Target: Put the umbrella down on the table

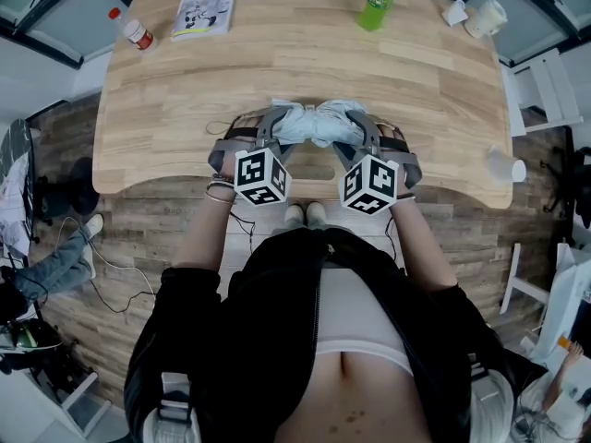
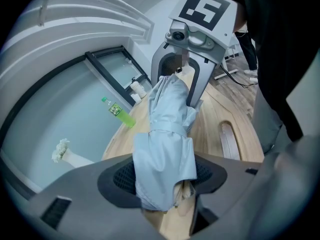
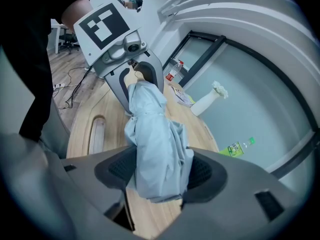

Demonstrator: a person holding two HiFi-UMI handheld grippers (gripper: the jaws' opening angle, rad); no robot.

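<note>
Wooden table (image 1: 166, 118), umbrella (image 1: 319, 123) clamped at both ends

Folded pale-blue umbrella lies crosswise at centre frame, over the table's near edge; contact with the wood unclear. One end is pinched in the left gripper (image 1: 280, 129), the other in the right gripper (image 1: 358, 129), with fabric squeezed between both sets of pads. Green bottle (image 1: 377, 3) and booklet (image 1: 205, 7) sit at top of frame.

Nothing legible; booklet (image 1: 205, 5) and green bottle (image 1: 377, 3) print seems too small.

Bright, even indoor light, soft shadows; both gripper views bend strongly toward dark edges.
</note>
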